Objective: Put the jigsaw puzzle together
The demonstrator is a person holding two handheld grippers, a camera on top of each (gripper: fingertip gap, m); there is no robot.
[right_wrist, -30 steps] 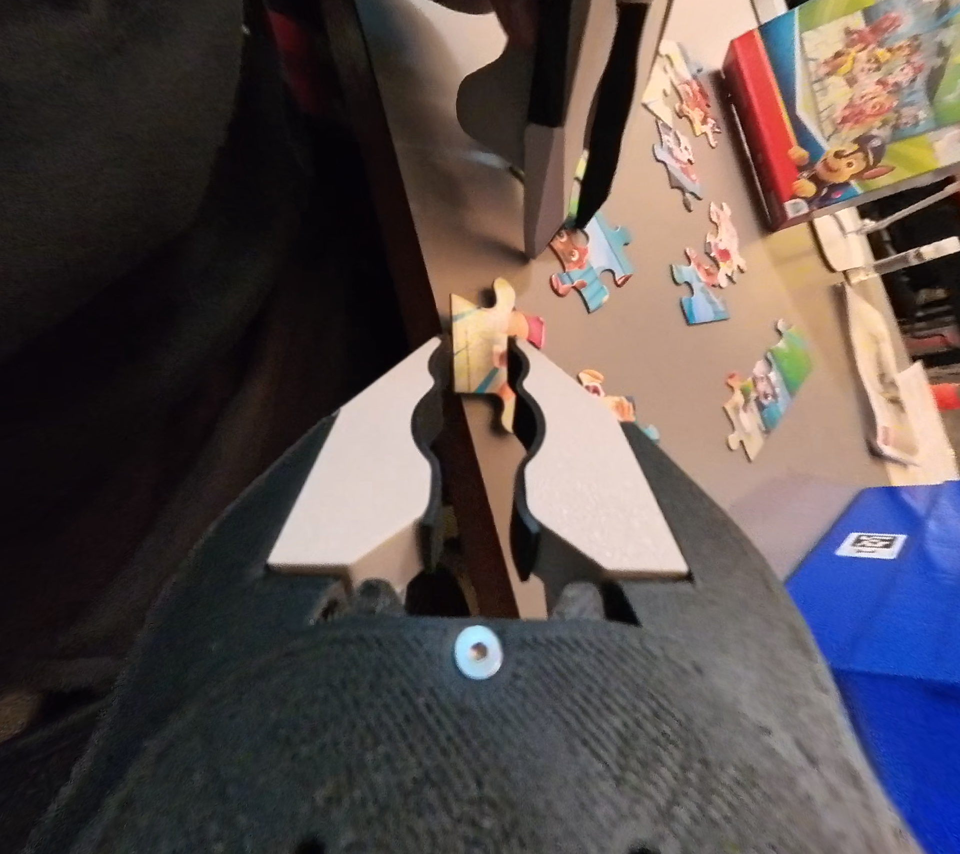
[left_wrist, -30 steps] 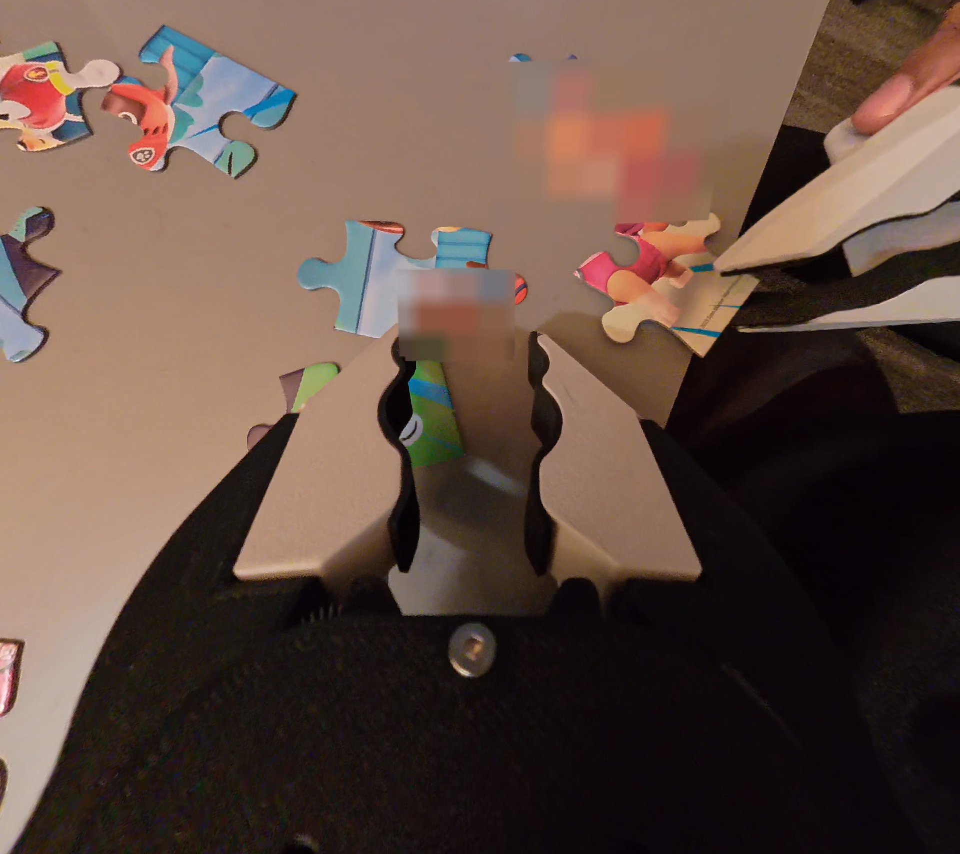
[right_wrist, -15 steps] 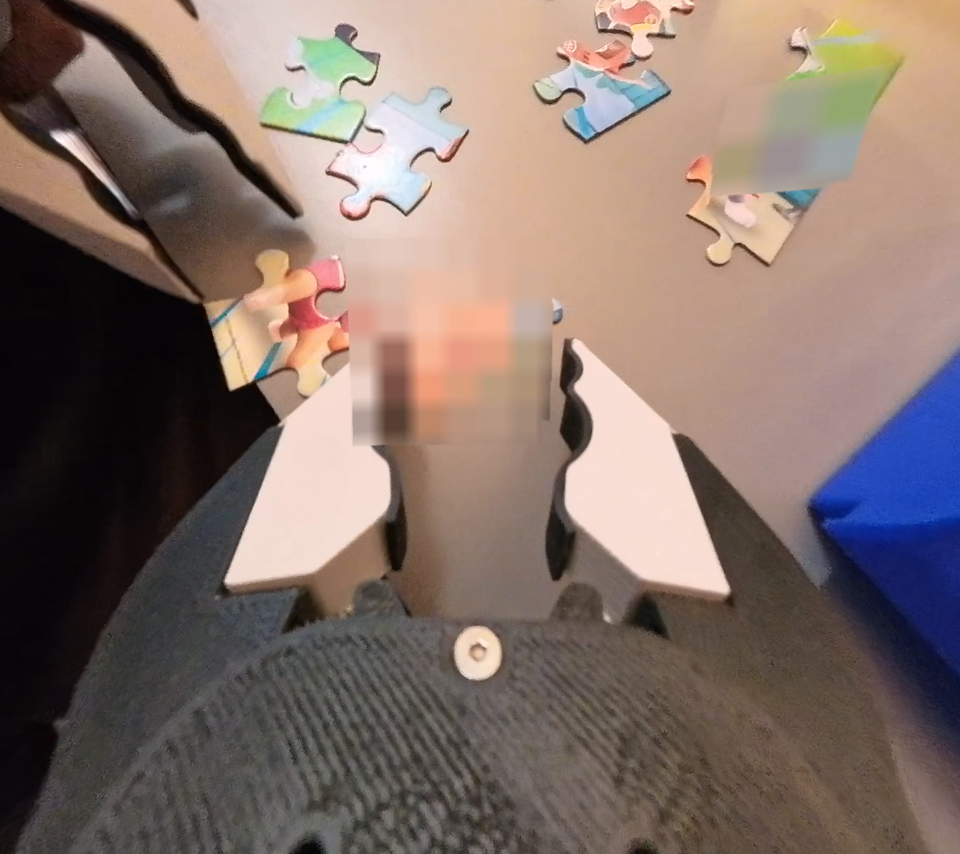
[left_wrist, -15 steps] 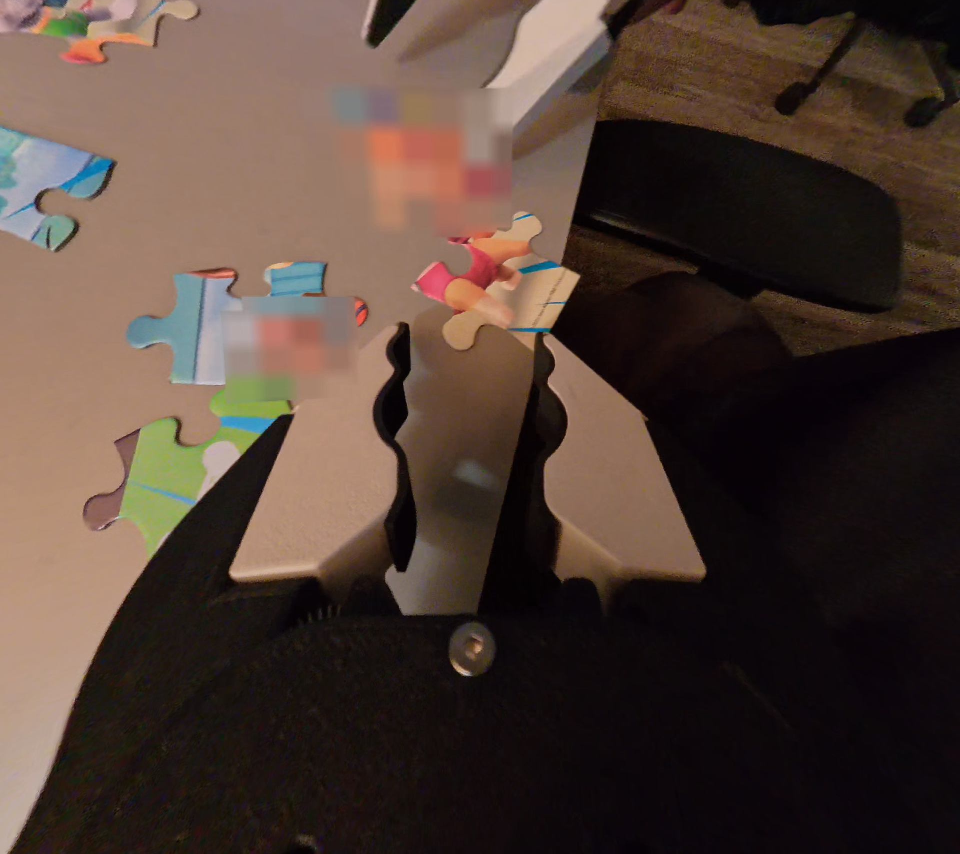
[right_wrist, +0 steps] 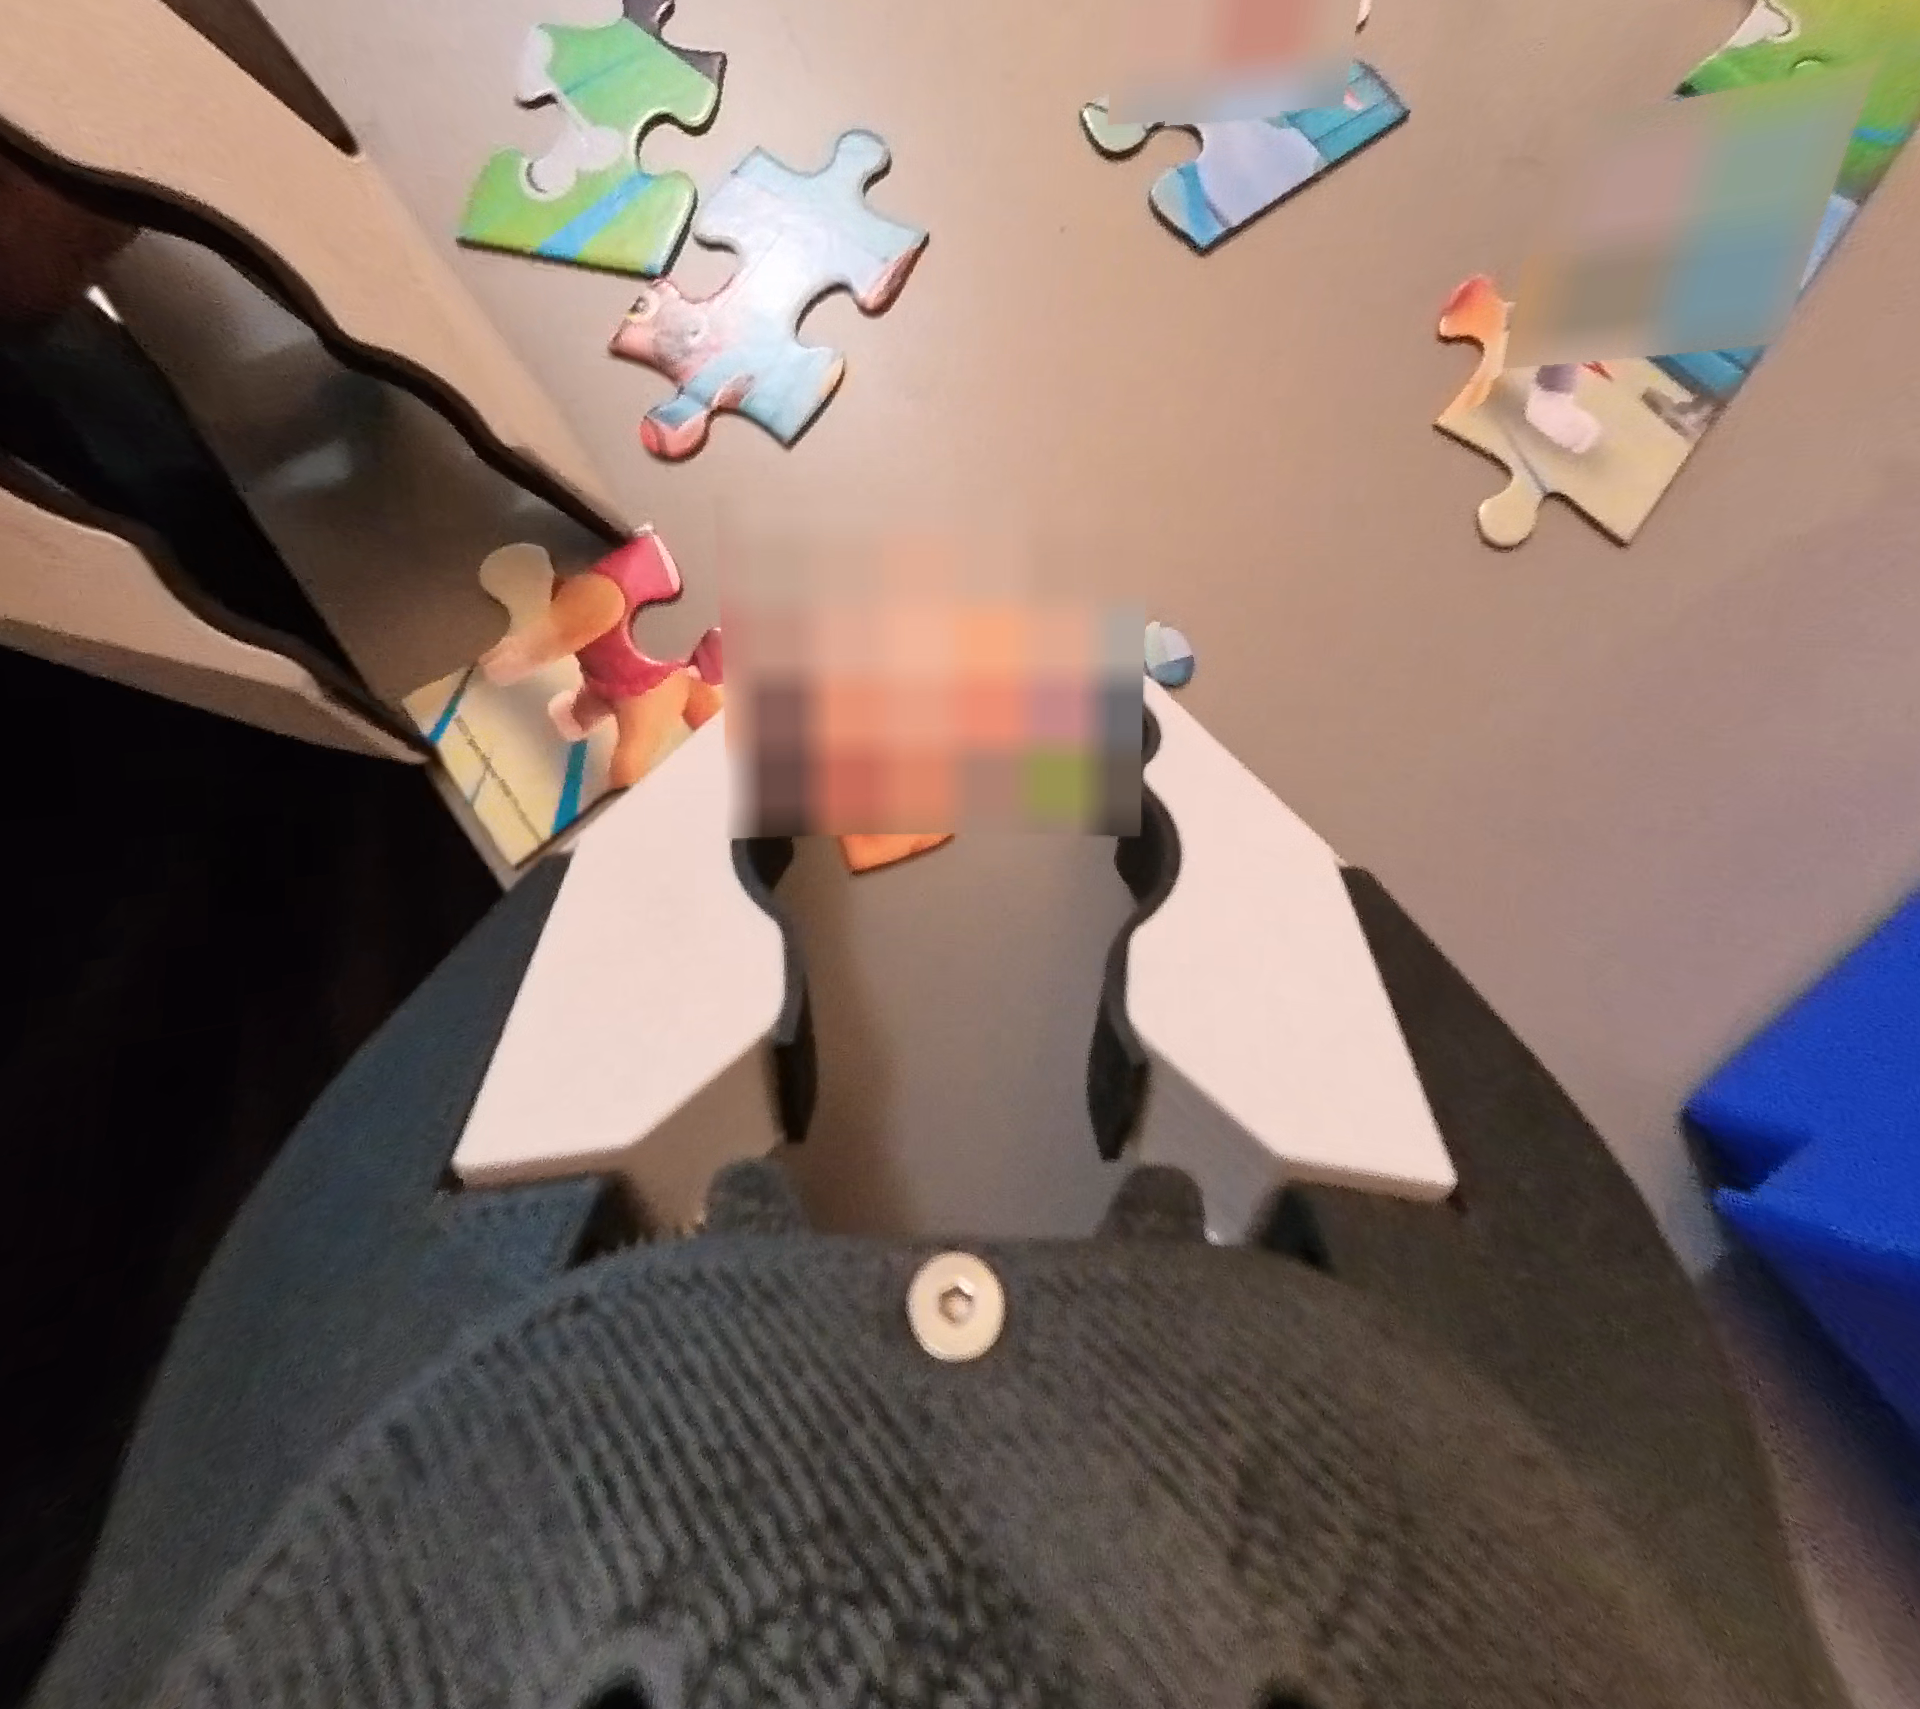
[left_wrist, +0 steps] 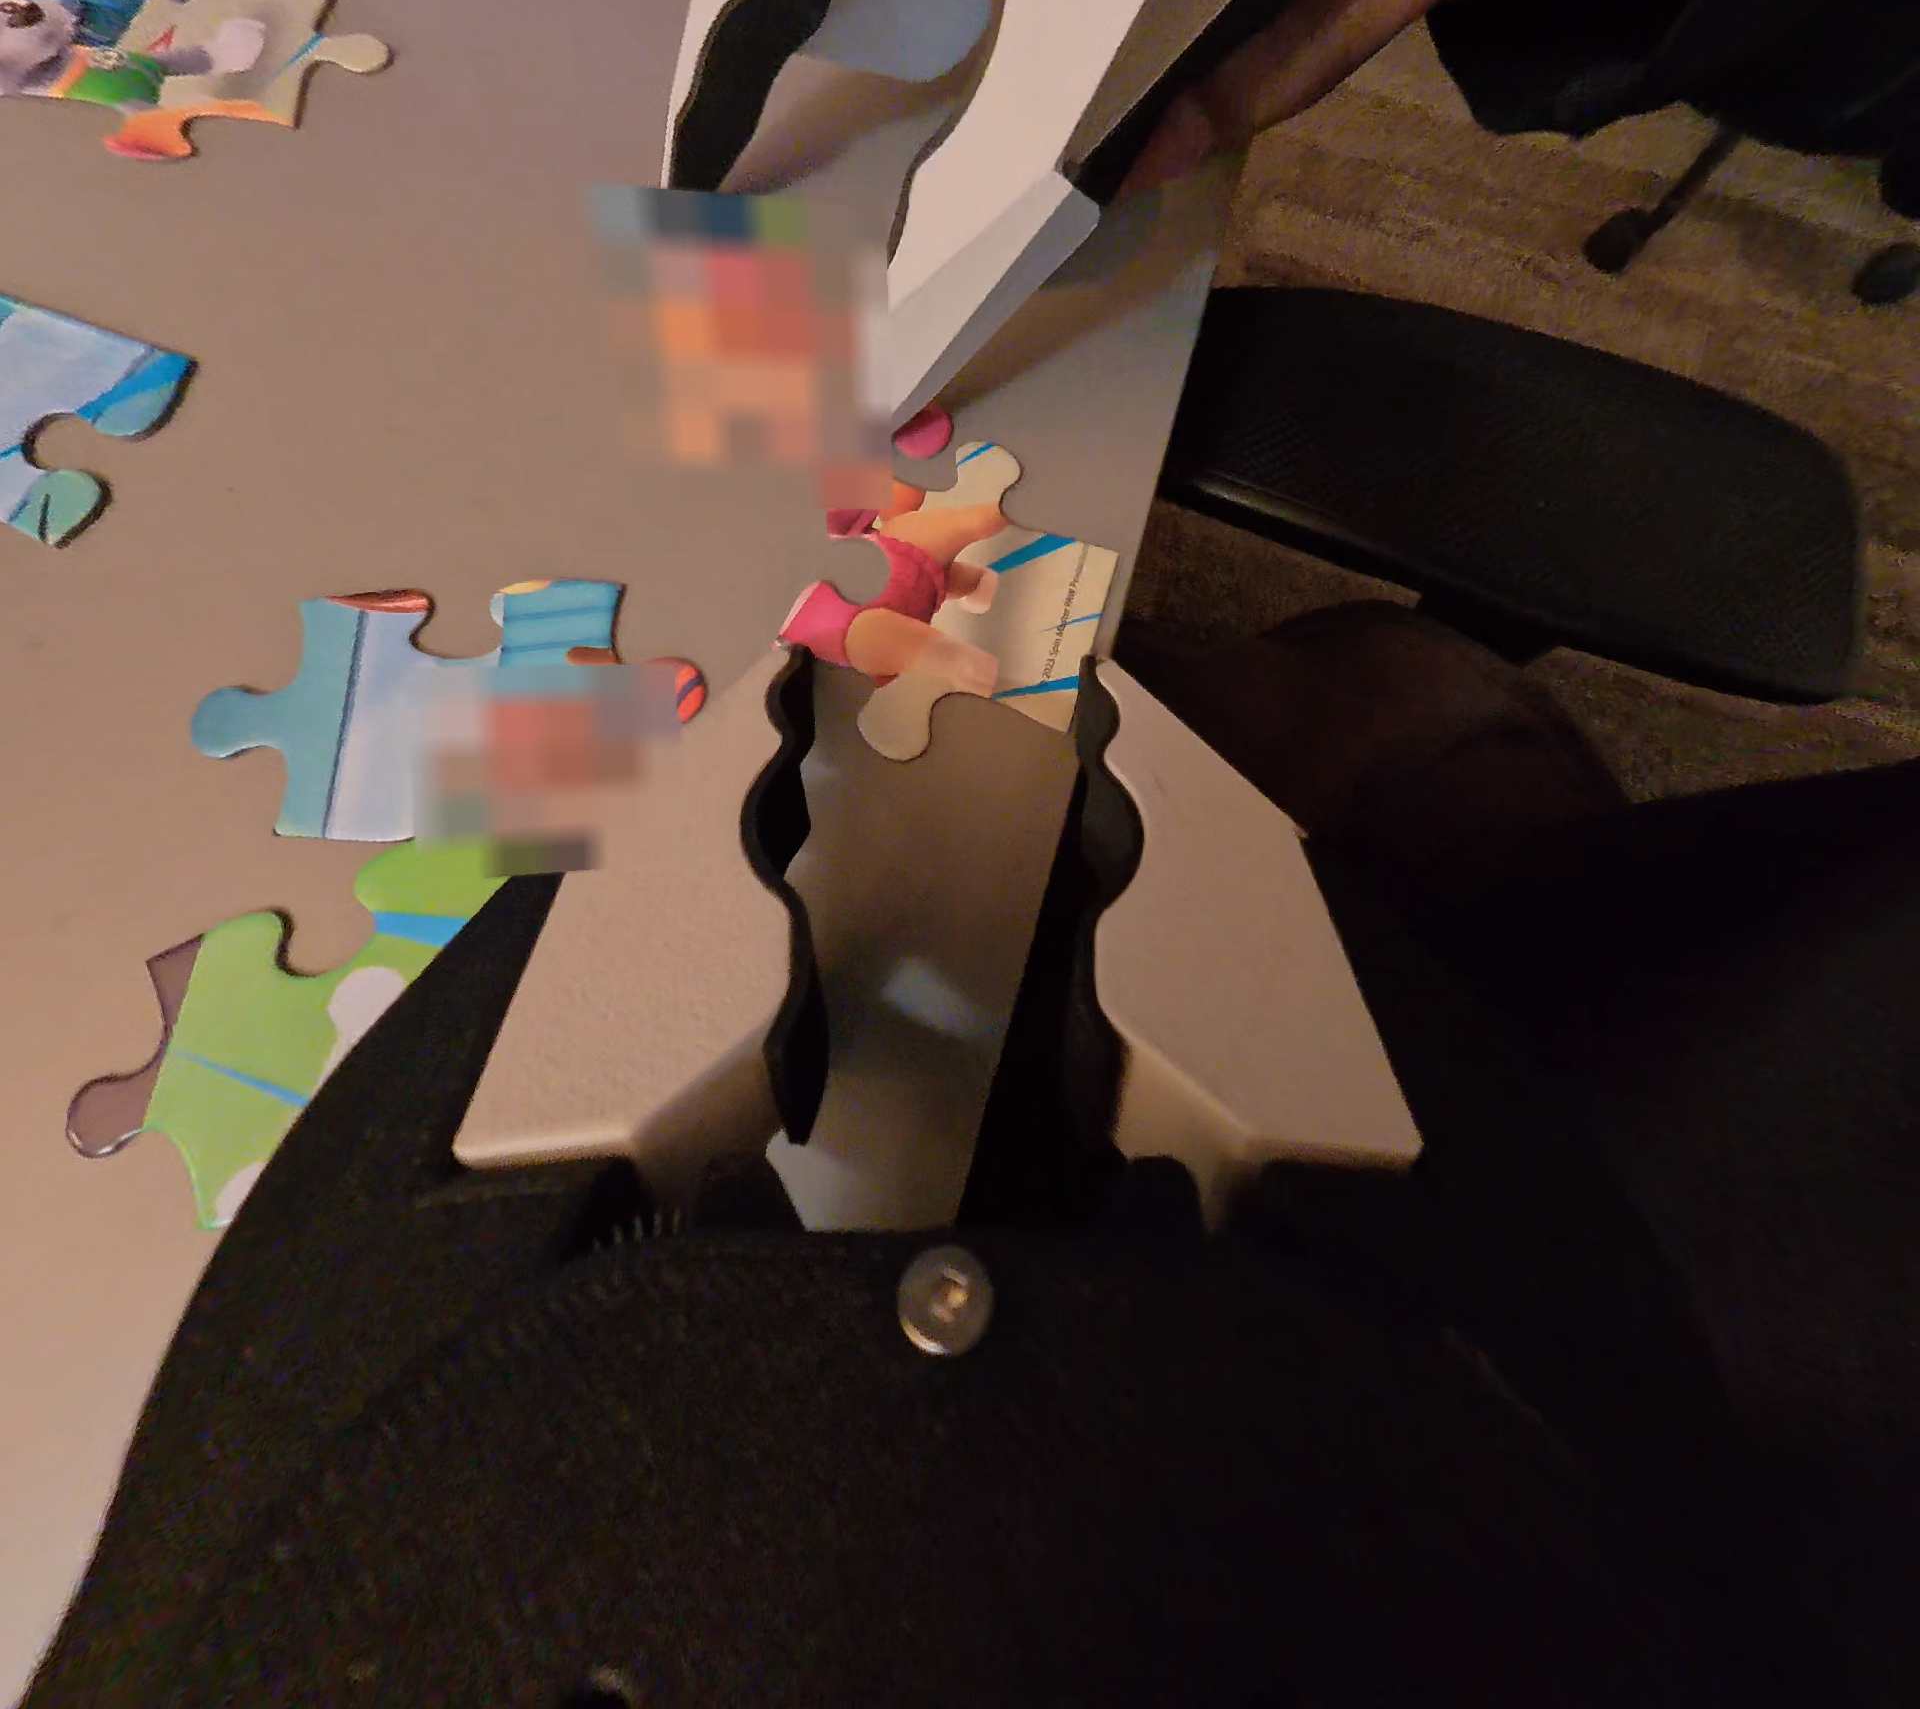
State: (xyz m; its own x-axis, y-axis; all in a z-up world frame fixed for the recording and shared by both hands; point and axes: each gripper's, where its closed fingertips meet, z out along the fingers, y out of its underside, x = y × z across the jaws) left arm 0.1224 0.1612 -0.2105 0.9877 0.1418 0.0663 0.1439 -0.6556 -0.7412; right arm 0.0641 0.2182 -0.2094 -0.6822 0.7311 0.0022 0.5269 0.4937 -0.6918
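A pink and orange puzzle piece [left_wrist: 935,610] lies flat at the very edge of the grey table [left_wrist: 416,309]. My left gripper [left_wrist: 940,683] is open, with its fingertips either side of this piece's near end. I cannot see the pads pressing on it. The same piece [right_wrist: 582,672] and the left gripper [right_wrist: 520,636] also show in the right wrist view. My right gripper [right_wrist: 945,786] is open and low over the table. An orange puzzle piece [right_wrist: 894,849] lies between its fingertips, mostly under a mosaic patch. In the left wrist view the right gripper [left_wrist: 800,288] stands just beyond the pink piece.
Loose pieces lie around: a light blue one [left_wrist: 343,714], a green one [left_wrist: 249,1036], and a pale one [right_wrist: 1558,433] to the right. A blue box [right_wrist: 1829,1192] stands at the near right. A black chair [left_wrist: 1507,475] is past the table edge.
The right gripper, shut around the pink piece at the table edge a second ago, opened, left it there and moved over the orange piece. The left gripper moved right to the pink piece and widened.
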